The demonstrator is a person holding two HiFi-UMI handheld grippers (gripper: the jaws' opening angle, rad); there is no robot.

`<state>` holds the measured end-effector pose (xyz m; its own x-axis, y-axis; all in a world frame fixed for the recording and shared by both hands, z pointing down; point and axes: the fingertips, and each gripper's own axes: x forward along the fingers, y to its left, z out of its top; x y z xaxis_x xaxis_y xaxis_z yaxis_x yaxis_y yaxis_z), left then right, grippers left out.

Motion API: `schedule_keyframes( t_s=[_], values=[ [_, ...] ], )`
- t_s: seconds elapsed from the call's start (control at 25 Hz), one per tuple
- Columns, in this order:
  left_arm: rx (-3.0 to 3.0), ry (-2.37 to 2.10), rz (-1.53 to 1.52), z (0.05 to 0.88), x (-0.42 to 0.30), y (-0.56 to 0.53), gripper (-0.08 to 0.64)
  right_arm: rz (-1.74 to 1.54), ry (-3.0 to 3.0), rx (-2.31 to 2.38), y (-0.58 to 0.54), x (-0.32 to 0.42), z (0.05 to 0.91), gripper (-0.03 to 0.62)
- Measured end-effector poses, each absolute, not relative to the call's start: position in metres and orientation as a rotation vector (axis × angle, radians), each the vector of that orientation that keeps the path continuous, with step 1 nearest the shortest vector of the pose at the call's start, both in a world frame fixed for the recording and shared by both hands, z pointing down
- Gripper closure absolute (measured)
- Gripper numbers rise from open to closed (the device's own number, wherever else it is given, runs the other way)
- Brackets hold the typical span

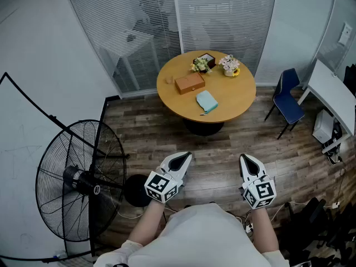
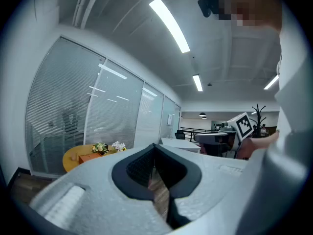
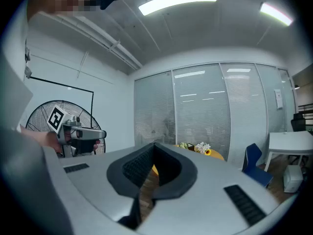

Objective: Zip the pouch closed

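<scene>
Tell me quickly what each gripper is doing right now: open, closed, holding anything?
Left gripper: jaws closed, holding nothing.
Right gripper: jaws closed, holding nothing.

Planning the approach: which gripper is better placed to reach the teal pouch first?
Left, slightly. The left gripper and right gripper are both shut, far from the table, but the teal pouch looks nearer the left one.

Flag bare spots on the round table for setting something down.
Widest: right side of the table, between the teal pouch and the rim. Smaller: near-left, between the brown box and the rim. Crowded: far edge, flowers and dark box.
</scene>
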<state>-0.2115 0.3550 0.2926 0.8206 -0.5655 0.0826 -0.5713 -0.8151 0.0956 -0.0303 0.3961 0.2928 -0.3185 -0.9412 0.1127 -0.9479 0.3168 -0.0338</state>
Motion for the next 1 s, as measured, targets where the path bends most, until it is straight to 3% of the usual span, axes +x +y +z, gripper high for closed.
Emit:
schedule_keyframes(
  t_s=[1.0],
  values=[
    [2.87,-0.935,0.066,0.295,-0.186,0.36,0.538,0.146,-2.556,1.7,0.394,-0.013,0.3,0.583]
  ],
)
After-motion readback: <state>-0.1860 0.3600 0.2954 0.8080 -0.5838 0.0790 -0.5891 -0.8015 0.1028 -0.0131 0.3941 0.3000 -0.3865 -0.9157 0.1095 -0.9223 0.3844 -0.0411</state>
